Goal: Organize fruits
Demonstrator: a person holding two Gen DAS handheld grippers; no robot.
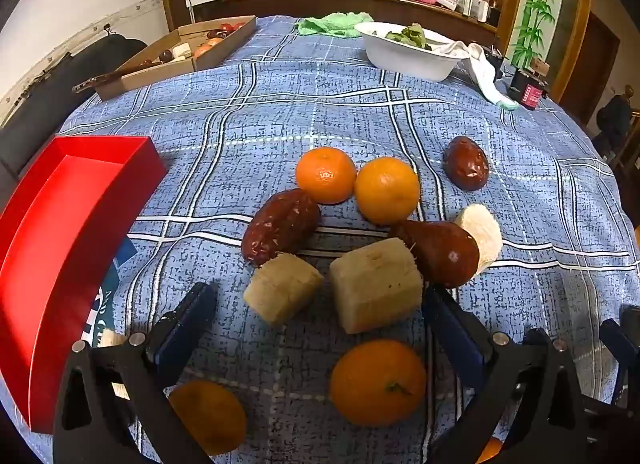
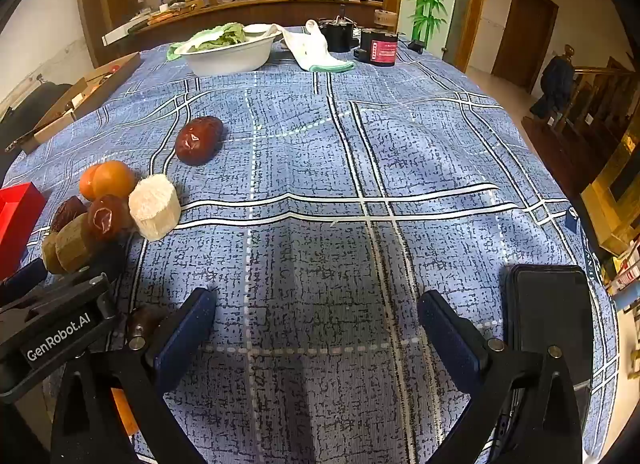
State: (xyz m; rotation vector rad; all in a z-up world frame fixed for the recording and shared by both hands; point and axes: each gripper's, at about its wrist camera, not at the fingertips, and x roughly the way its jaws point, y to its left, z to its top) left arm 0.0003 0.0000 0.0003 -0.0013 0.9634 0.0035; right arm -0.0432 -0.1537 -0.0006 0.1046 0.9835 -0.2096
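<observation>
Both tongs stand wide apart, gripping nothing. The left tongs (image 1: 320, 320) hover over round orange tangerines (image 1: 387, 189), dark red dates (image 1: 281, 226) and pale cane chunks (image 1: 376, 285) clustered mid-counter. An empty red rectangular tray (image 1: 60, 224) sits left. The right tongs (image 2: 318, 324) hover over bare blue plaid tablecloth (image 2: 320, 168).

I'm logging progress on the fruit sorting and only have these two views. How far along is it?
Nothing looks sorted yet: the red tray shows no fruit inside. Nothing is in hand either; the left gripper and right gripper are both open and empty. All is left: the oranges, the dark red fruits and the pale cut pieces lie loose on the tablecloth.
</observation>
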